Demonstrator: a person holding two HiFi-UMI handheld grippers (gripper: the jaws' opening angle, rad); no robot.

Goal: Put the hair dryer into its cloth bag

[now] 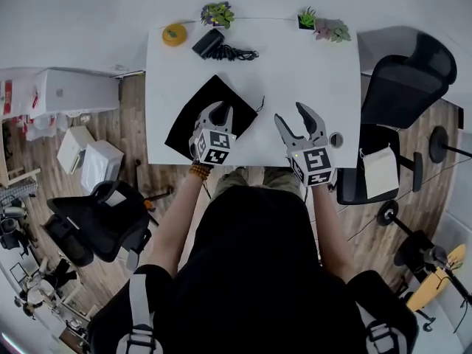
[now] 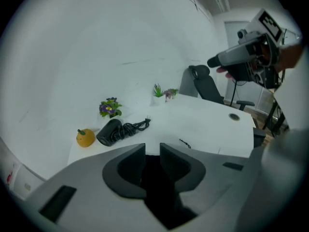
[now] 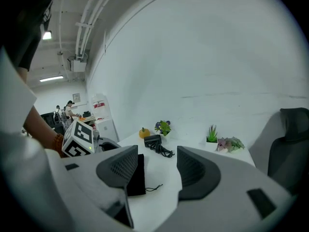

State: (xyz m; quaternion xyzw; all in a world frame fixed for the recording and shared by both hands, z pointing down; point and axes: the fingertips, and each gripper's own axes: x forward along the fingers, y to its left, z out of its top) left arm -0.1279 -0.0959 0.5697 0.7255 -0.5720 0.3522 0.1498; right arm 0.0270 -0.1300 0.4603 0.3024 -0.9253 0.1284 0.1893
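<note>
Over the table point(image 1: 295, 72), left tool point(image 1: 223, 109) narrowly parted above cloth bag point(image 1: 193, 115), right tool point(image 1: 290, 112) wide, both empty

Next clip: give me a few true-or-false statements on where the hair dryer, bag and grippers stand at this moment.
1. The hair dryer is already inside the cloth bag. False: it lies near the far edge of the table, apart from the bag.
2. The right gripper has its jaws apart with nothing between them. True.
3. The left gripper is over the cloth bag. True.
4. The right gripper holds the bag up. False: it lies flat on the table.
</note>
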